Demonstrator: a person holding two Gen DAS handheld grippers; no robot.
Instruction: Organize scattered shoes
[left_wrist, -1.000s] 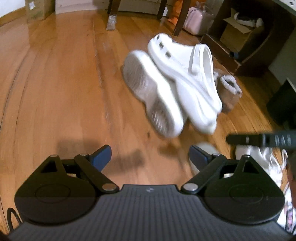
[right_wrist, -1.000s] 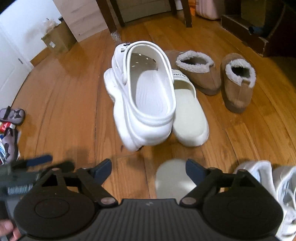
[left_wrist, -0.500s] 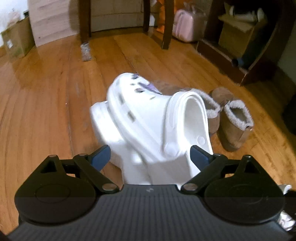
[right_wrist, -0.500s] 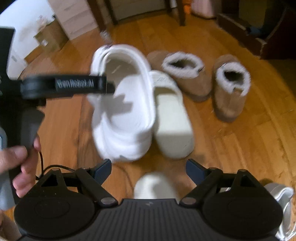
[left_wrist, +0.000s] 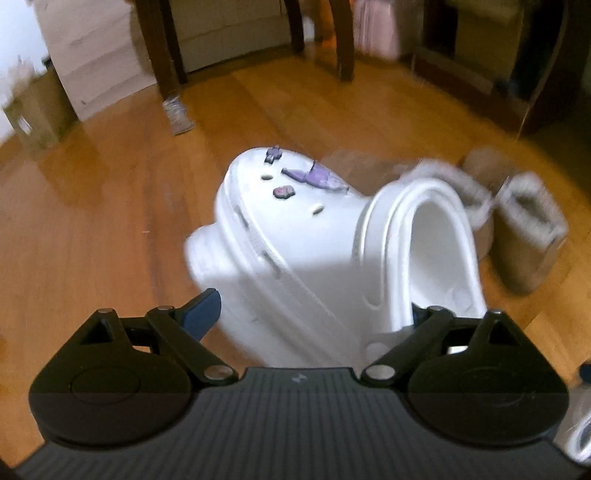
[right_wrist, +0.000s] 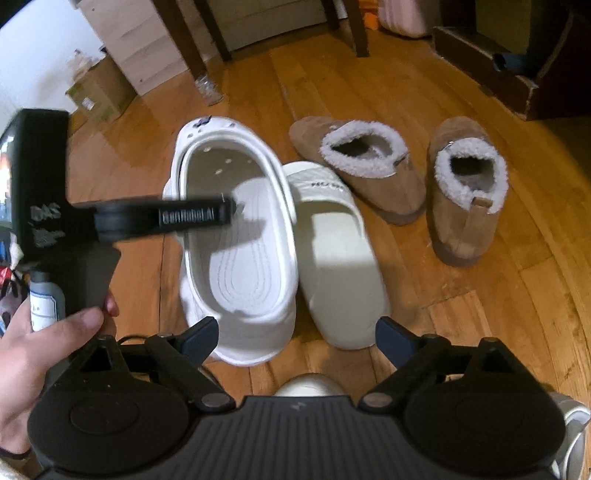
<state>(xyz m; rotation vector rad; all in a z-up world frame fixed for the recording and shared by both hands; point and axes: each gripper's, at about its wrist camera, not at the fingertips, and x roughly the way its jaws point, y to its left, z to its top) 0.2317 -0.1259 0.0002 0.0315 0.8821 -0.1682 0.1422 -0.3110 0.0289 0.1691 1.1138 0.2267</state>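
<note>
One white clog (left_wrist: 314, 251) sits between the left gripper's (left_wrist: 314, 317) closing jaws.

Two white clogs: one with purple charms (left_wrist: 306, 236) between the left tool's closing jaws, second one (left_wrist: 207, 258) tucked under it on the left. One cream slide (right_wrist: 340, 258) just ahead of the right tool, touching the charmed clog's right side. Second cream shoe toe (right_wrist: 308, 386) directly below the right tool, kind unclear. Two tan fleece-lined slippers, one (right_wrist: 362, 166) ahead and another (right_wrist: 465, 192) ahead-right. One cardboard box (right_wrist: 99, 92) far ahead-left. One white sneaker (right_wrist: 570, 435) at the right edge.
</note>
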